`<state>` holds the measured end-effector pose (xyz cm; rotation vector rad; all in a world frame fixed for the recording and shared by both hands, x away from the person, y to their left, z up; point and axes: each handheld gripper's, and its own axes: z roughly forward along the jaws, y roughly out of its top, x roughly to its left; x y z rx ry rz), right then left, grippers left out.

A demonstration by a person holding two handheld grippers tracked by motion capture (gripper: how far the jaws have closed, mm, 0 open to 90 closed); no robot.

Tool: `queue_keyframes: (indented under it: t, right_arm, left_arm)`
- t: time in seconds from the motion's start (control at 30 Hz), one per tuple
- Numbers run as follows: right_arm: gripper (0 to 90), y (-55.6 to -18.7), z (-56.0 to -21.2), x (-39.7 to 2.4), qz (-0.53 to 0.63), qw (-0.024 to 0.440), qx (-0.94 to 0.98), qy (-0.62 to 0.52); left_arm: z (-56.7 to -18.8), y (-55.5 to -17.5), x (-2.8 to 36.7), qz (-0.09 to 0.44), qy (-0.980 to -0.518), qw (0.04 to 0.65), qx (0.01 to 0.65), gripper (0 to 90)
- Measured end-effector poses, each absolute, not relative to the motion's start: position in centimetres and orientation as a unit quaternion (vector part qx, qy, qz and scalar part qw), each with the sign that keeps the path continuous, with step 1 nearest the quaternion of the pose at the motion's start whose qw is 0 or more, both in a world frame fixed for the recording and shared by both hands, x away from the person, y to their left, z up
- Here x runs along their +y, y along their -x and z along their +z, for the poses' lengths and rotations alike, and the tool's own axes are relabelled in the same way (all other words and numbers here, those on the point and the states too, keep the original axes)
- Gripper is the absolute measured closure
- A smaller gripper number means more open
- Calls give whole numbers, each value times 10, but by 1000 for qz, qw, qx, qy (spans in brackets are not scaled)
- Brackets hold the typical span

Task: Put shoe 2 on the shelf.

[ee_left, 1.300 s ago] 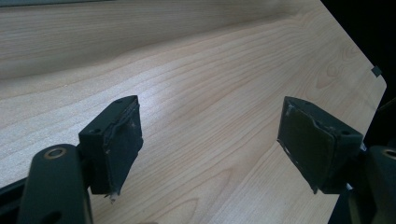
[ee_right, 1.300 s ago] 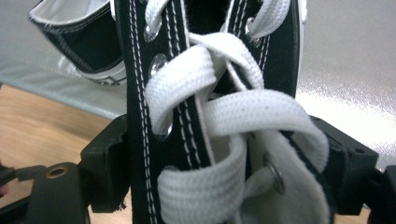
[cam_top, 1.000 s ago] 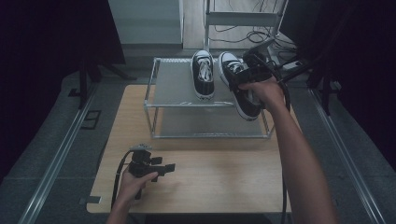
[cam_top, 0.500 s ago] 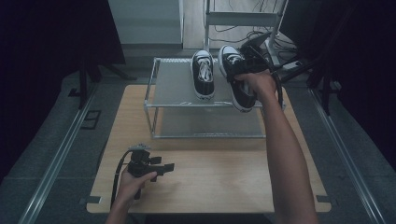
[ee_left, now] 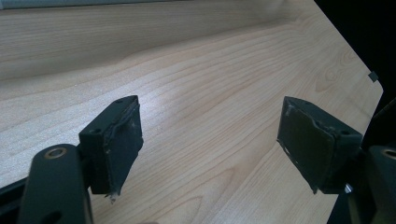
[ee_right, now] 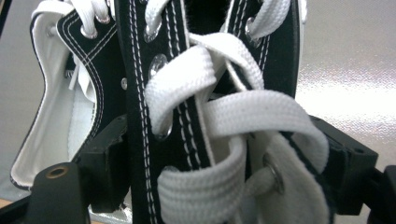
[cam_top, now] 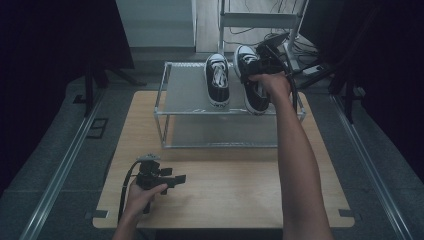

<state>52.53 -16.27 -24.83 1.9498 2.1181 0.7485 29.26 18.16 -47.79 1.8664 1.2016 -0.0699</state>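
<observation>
Your right gripper (cam_top: 260,62) is up at the metal rack (cam_top: 187,95), over the right part of its top shelf, and it has hold of the right sneaker (cam_top: 252,92). In the right gripper view the two black jaws stand on either side of the laced front of this shoe, and the white laces (ee_right: 233,121) and black canvas sit tightly between them, so the jaws are closed on the shoe and pressing it. From the high view the sneaker lies slanted on the shelf, its white toe toward you near the front edge of the rack and its heel end under your right hand (cam_top: 272,85). Whether its sole rests fully on the shelf, I cannot tell.

The left sneaker (cam_top: 217,82) stands on the same shelf, just beside the held one on its left, straight and pointing toward you. The two shoes are close, but I cannot say if they touch.

Your left gripper (cam_top: 172,179) is well apart from the rack, low on the wooden table (cam_top: 240,185) in front of it, near the front left corner. Your left hand (cam_top: 142,192) holds it about level, with the jaws pointing to the right across the table. In the left gripper view the jaws are partly open, with a clear gap, and between them there is just bare wood, so it holds nothing.
</observation>
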Motion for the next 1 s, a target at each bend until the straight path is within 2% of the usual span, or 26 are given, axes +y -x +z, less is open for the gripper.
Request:
queue_keyframes:
  t: [1.0]
  right_arm:
    - [191, -563, -261, -146, 271, 72, 669, -688]
  left_arm:
    - [-478, -292, 185, -29, -747, 448, 491, 224]
